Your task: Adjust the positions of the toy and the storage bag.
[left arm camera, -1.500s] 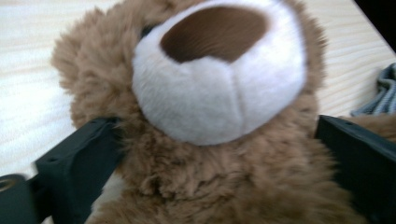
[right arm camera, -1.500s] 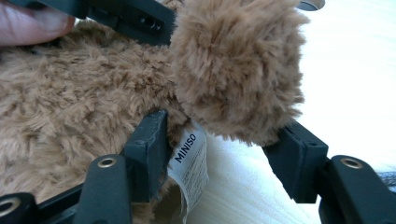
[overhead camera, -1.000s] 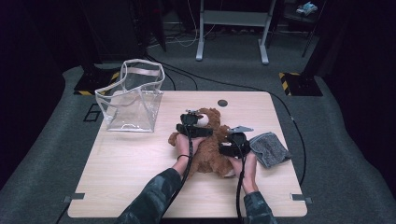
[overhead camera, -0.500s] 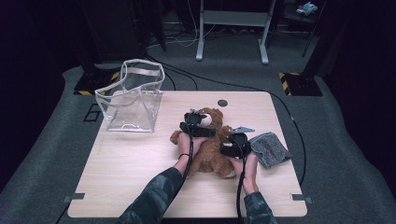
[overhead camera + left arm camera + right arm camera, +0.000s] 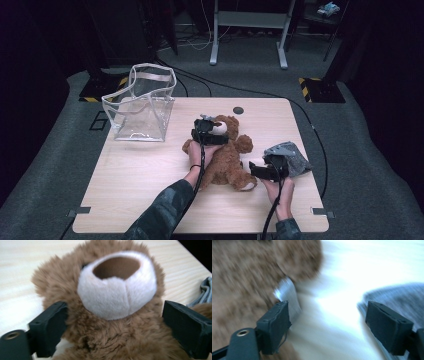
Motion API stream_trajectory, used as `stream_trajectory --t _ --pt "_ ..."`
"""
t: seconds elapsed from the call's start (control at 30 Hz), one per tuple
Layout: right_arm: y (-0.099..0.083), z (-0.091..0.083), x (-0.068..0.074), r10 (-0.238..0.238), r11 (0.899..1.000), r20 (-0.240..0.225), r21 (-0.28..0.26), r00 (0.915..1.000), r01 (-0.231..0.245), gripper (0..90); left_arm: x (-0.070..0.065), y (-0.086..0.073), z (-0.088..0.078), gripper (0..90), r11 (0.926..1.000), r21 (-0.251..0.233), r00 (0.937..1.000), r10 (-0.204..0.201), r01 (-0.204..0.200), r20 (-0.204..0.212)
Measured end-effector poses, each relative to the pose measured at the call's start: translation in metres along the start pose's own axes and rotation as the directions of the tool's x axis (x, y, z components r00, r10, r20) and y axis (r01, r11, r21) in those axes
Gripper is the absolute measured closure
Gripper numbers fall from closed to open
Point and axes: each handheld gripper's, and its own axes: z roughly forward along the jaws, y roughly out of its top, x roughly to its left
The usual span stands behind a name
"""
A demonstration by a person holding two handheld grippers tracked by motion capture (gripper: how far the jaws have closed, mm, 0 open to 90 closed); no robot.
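A brown teddy bear [image 5: 227, 160] lies on its back in the middle of the wooden table [image 5: 150, 190]. My left gripper [image 5: 209, 131] sits over the bear's head. In the left gripper view the white muzzle [image 5: 117, 295] fills the space between the jaws of the left gripper [image 5: 115, 306]. These jaws have just been closing a little; they stand wide at either side of the neck and only brush the fur. My right gripper [image 5: 270, 165] is between the bear's leg and a grey cloth [image 5: 295, 157]. Its jaws have just been opening, and the right gripper [image 5: 327, 305] has only bare table between them.
A clear plastic bag [image 5: 142, 105] with a pale rim stands upright at the table's back left. A small dark disc [image 5: 238, 110] lies near the far edge. In the blurred right gripper view a silvery tag [image 5: 287, 296] hangs by the bear [image 5: 249, 277]. The grey cloth [image 5: 397, 293] is at the right.
The right hand has slid to the right, off the bear's body toward the grey cloth, and its jaws stand wider. The left gripper has stayed at the bear's head.
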Motion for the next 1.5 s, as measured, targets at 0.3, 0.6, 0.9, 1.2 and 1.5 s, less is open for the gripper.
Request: stream_trajectory --t 0.3,0.6,0.9,1.2,1.5 --pt "-0.046 -0.012 -0.015 0.046 0.999 0.025 0.023 0.9986 -0.047 15.6 -0.004 -0.002 0.011 6.8 0.9966 0.069 0.9990 0.045 -0.044 -0.008" --pt "-0.072 -0.003 -0.017 0.052 0.997 0.028 0.047 0.9982 -0.054 15.5 -0.004 -0.002 0.024 1.2 0.9892 0.131 0.9977 0.067 -0.066 -0.010" --pt "-0.078 -0.006 -0.020 0.062 0.997 0.030 0.040 0.9976 -0.063 15.5 -0.004 0.001 0.001 11.7 0.9987 -0.047 0.9983 -0.017 0.019 0.055" --pt "-0.076 -0.005 -0.020 0.067 0.997 0.025 0.047 0.9974 -0.068 15.2 -0.005 -0.003 0.012 10.2 0.9987 0.050 0.9999 0.004 -0.005 0.016" --pt "-0.077 -0.002 -0.016 0.040 0.998 0.040 0.042 0.9984 -0.041 13.8 -0.002 -0.005 0.032 3.7 0.9892 0.146 0.9999 0.011 -0.012 0.006"
